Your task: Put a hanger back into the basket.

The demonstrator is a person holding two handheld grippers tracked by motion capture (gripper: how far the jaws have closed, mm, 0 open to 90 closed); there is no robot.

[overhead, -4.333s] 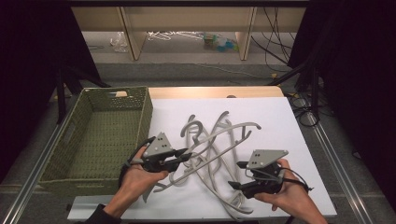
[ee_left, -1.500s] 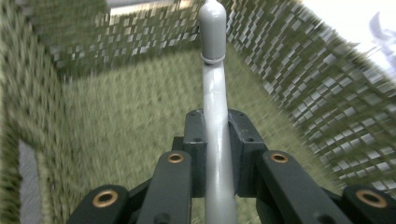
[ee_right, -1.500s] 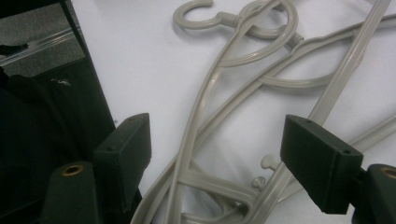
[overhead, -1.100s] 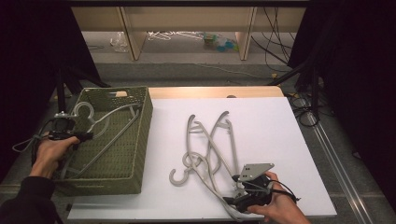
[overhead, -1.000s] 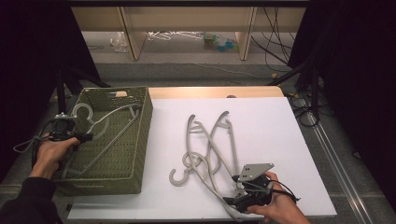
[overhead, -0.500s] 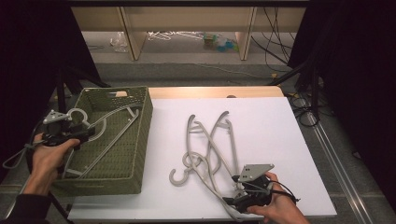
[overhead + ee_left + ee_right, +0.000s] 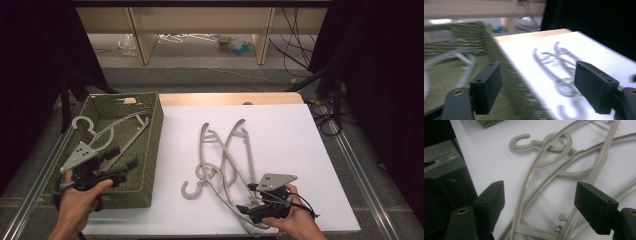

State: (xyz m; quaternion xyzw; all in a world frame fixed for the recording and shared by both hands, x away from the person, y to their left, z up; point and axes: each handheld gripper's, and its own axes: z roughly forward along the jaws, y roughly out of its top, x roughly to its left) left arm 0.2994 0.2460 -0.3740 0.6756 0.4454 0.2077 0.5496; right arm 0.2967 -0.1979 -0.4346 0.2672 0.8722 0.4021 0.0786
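In green basket: hanger | left gripper fingers just opened, clear of it

From the high view we look forward and down on the whole desk, with the green basket at its left and the grey hangers in the middle. The left gripper view looks low across the basket rim toward those hangers. The right gripper view sits close above the same hangers, between its own jaws.
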